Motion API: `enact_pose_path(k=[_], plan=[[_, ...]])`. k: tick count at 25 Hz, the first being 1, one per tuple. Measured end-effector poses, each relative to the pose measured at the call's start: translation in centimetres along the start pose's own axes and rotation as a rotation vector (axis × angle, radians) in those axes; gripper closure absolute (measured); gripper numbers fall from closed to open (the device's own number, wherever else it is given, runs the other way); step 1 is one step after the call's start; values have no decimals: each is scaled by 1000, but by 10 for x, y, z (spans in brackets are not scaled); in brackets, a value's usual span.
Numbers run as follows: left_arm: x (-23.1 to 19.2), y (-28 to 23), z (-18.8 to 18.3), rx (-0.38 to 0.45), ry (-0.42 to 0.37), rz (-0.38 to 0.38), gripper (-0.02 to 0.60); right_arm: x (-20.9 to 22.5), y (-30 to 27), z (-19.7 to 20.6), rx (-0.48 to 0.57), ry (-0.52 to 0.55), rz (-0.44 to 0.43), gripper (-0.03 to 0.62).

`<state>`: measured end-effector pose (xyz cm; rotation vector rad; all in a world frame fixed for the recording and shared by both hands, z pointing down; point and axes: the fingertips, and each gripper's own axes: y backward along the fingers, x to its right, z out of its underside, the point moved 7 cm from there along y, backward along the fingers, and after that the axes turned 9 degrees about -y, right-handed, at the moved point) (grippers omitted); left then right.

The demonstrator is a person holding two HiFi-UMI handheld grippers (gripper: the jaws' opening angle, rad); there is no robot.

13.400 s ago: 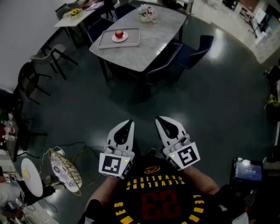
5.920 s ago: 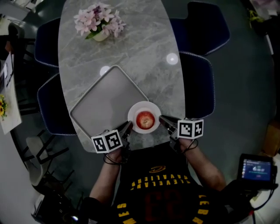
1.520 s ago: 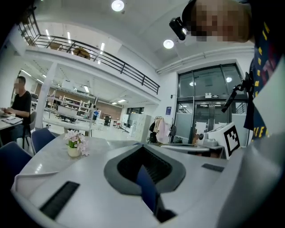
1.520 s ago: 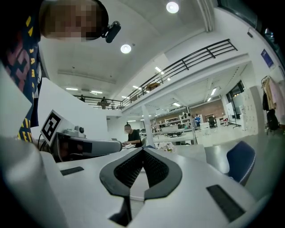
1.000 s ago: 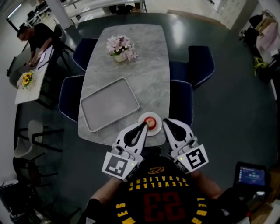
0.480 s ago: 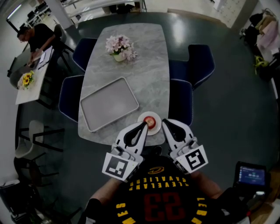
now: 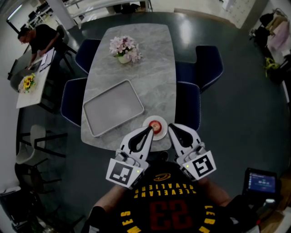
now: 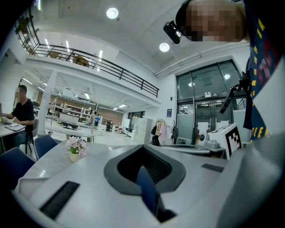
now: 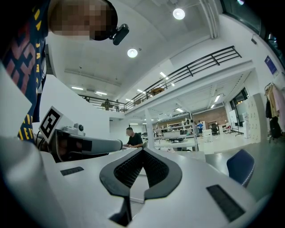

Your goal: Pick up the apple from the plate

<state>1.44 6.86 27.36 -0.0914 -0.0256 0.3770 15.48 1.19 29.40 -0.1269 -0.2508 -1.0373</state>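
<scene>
Marble table (image 7: 152, 77) stood ahead: nearest, my left gripper (image 7: 149, 130) and right gripper (image 7: 172, 128) hung with jaws pressed together (nothing between them). Just past their tips the apple (image 7: 155, 126) sat on its plate (image 7: 148, 122), tray (image 7: 113, 108) beyond, flowers (image 7: 123, 48) farthest.

Head view is pretty dim overall: the floor (image 7: 236, 104) goes near black and the corners fall off darker. The grey table (image 7: 157, 73) catches most of the light, with a pale sheen on the floor past its far end. Fisheye bends the edges. Both gripper views are way brighter, lit by round ceiling lights (image 8: 112, 13), with black corners. The left gripper (image 8: 143, 149) up close is soft and out of focus.
</scene>
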Motion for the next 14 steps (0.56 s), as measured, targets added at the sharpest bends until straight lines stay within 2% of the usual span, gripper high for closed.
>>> enact_pose_path(k=[14], plan=[[-3, 3, 6, -9, 10, -12, 580, -2, 0, 5, -5, -4, -7, 588]])
